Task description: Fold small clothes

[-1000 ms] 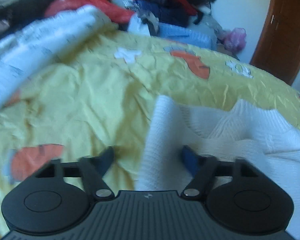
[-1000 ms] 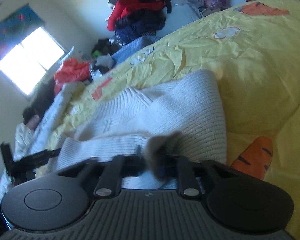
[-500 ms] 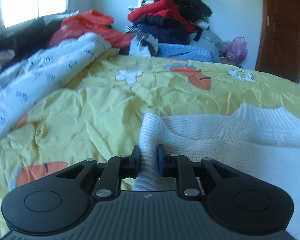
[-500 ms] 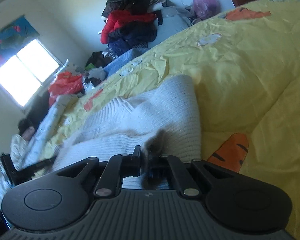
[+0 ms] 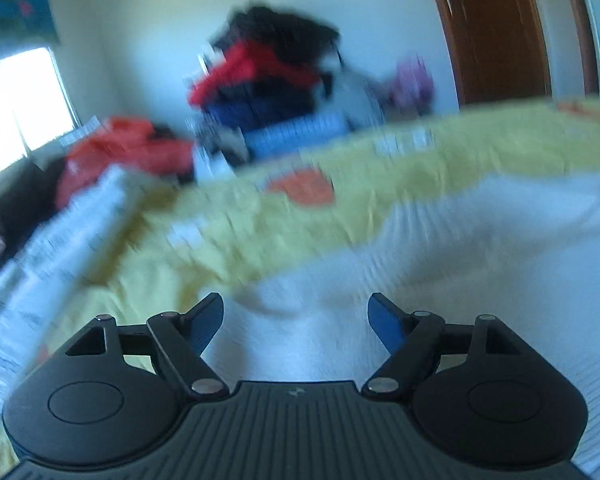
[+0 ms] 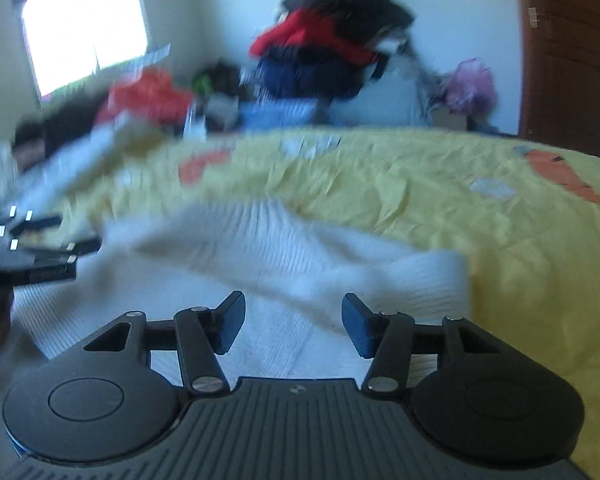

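A yellow carrot-print bed sheet [image 6: 400, 184] carries a white ribbed knit sweater [image 6: 300, 264] below a heaped clothes pile [image 6: 332, 52]; left gripper [image 5: 296, 320] and right gripper [image 6: 293, 322] jaws are opening, gripping nothing.

Home bedroom, yellow carrot-print bedsheet [image 6: 440, 196], heaped clothes [image 6: 332, 48], window [image 6: 84, 32], wooden door [image 5: 496, 28]

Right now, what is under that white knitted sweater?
The white sweater lies on the yellow bedspread printed with orange carrots. What is under the sweater itself stays hidden.
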Available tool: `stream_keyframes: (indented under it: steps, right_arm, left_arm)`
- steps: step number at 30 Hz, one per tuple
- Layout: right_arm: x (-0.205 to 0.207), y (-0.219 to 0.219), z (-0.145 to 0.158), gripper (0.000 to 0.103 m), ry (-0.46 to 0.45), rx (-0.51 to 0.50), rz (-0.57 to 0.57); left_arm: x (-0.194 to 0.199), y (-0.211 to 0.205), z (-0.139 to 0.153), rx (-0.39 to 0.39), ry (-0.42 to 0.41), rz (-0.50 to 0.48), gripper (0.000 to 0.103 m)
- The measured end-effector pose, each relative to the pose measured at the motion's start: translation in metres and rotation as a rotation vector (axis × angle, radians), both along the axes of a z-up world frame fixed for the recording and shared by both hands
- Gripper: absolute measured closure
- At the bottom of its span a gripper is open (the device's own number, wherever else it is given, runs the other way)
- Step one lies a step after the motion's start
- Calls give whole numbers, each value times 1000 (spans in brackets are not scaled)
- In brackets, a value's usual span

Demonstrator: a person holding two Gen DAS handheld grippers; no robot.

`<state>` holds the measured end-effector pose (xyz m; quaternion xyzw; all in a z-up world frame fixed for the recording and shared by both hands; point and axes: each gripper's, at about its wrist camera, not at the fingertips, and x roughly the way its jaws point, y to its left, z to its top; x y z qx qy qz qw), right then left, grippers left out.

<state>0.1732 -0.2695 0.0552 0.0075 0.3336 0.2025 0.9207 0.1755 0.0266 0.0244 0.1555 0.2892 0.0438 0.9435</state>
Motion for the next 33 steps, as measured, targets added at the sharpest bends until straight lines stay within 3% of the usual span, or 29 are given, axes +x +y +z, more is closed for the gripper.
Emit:
stream_keyframes:
  steps: [2,4,6,10,13,16,19,21,24,27,33]
  right_arm:
    - [4,6,-18,48,17,-79,7]
    - [-3,-5,-29,47,-52,-31,35]
    - [-2,-17,-30,50,-40,43,21]
    - [-7,-10,-27,49,-53,14,-2]
    - [-29,-8,-13,46,-71,40,-89]
    - [-59,-10,-2,39,-120,97,-51]
    - [-71,-5,-9,29,-72,56,-16]
    - [-68,-1,-25,29,-38,11,-21]
    - [-70,2,-29,25,-81,7,-17]
    - [-72,5,-27,25,-87,-3,-31]
    - [-112,-3,-15,21,-70,91,-75]
  left_arm:
    - [2,11,-14,-46,0,-1,22]
    - [5,27,-15,-156,26,9,22]
    - [11,37,-18,-224,51,20,19]
    - [9,28,-18,-169,39,33,16]
    - [-14,18,-9,-106,-18,48,18]
    - [-58,16,4,-166,-50,-30,17]
    - [-82,9,2,-194,10,-117,17]
    - [-83,8,-6,-180,28,-114,17]
    - [-78,20,-14,-283,30,-79,12]
    - [-73,25,-15,-312,41,-70,10]
    - [-73,28,-16,-341,50,-69,9]
